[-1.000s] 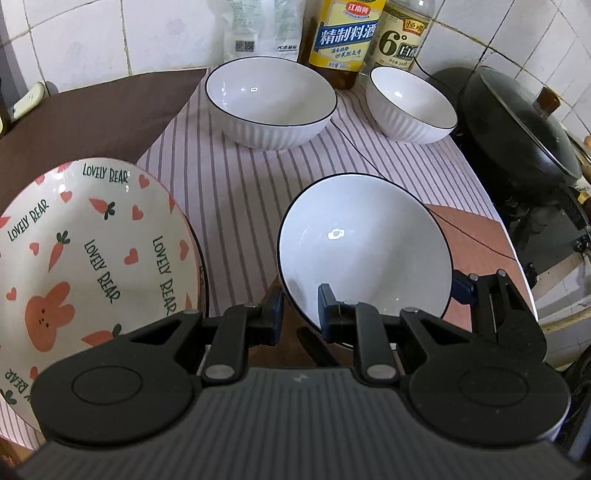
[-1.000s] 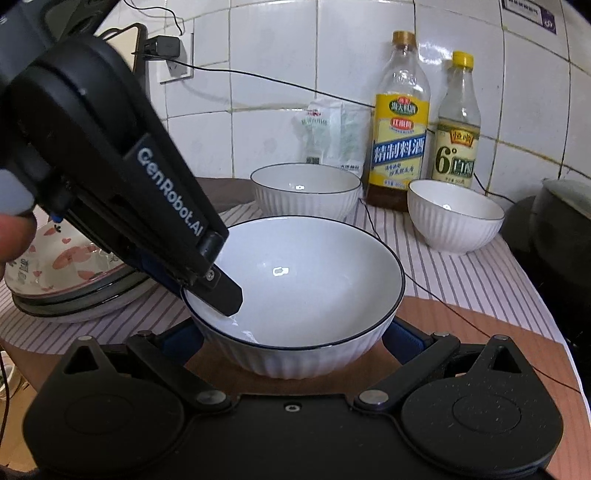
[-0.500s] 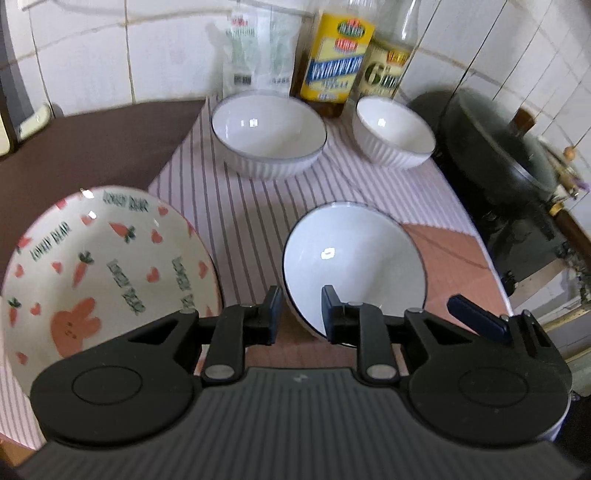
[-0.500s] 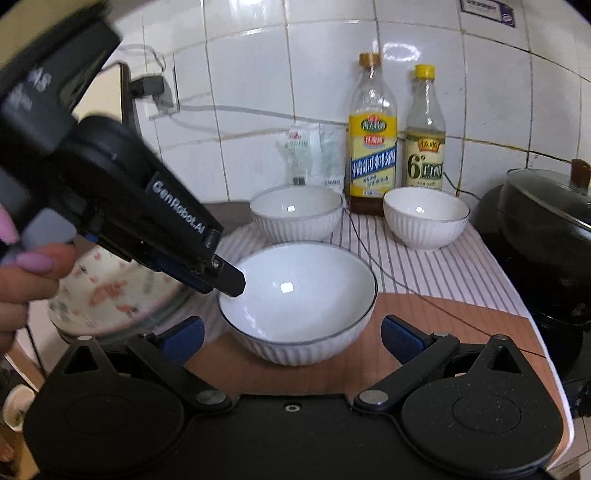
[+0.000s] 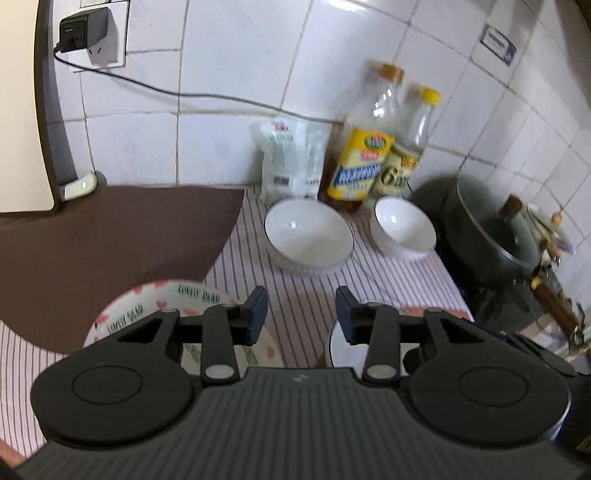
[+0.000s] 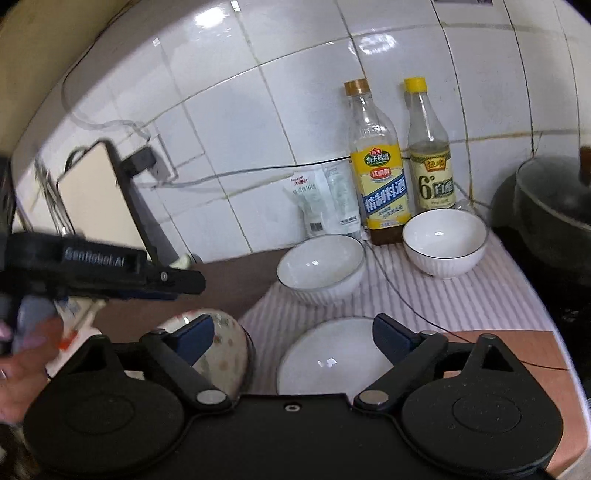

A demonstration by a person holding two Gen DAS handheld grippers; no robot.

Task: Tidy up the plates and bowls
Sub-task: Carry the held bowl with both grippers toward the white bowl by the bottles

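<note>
Hovering above a striped cloth (image 5: 310, 295) on a kitchen counter, the left gripper (image 5: 300, 314) and the right gripper (image 6: 293, 338) both hang empty, fingers spread apart and clamped on nothing. Directly beneath the right gripper sits the near white bowl (image 6: 332, 358), clear of both finger pads; a second large bowl (image 6: 321, 267) and a small bowl (image 6: 443, 247) stand farther back by two sauce bottles (image 6: 384, 184), while the bear-print plate (image 5: 159, 306) lies to the left. A descent that catches only one side of the smooth, rounded rim would likely tip the near bowl or skid it toward the counter's front edge; a wide swing could also knock the bottles or snag the thin black cable (image 6: 402, 295) trailing across the cloth. Only the right wrist view shows the left gripper from outside, held level above the plate, and the near bowl almost whole; the left wrist view alone shows the wall charger (image 5: 83, 31) and the lidded pan's (image 5: 495, 229) handle.
</note>
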